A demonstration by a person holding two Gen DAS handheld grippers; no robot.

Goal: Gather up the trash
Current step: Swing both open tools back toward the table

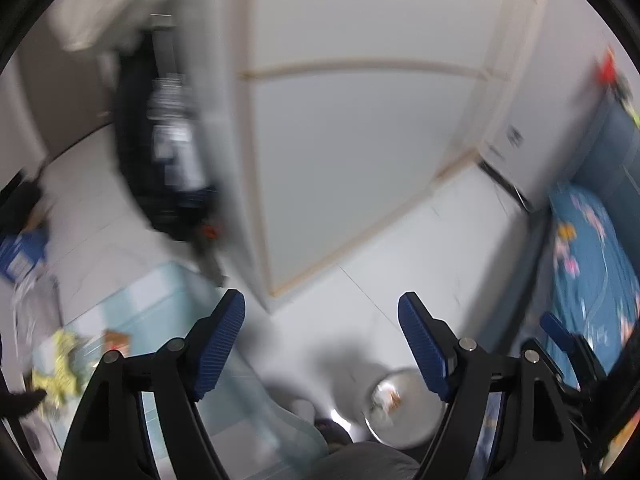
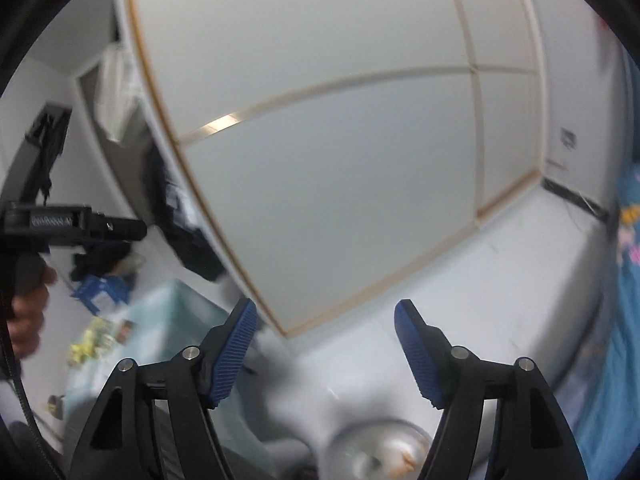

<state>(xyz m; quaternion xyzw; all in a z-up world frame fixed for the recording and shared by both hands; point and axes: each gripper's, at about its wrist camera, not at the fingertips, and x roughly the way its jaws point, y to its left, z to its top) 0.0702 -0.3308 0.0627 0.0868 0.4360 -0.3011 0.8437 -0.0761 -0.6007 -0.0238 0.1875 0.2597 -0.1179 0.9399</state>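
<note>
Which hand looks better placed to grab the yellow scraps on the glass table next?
Probably the left. Both the left gripper and right gripper are open and empty, but the yellow scraps on the glass table lie on the left gripper's side.

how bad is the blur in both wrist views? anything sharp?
Left wrist: heavy motion smear on the door, dark clothes and bin; only the left tool is sharp. Right wrist: milder blur, glare streak on the door trim, fisheye bends the frame; right tool crisp, bin soft.
</note>
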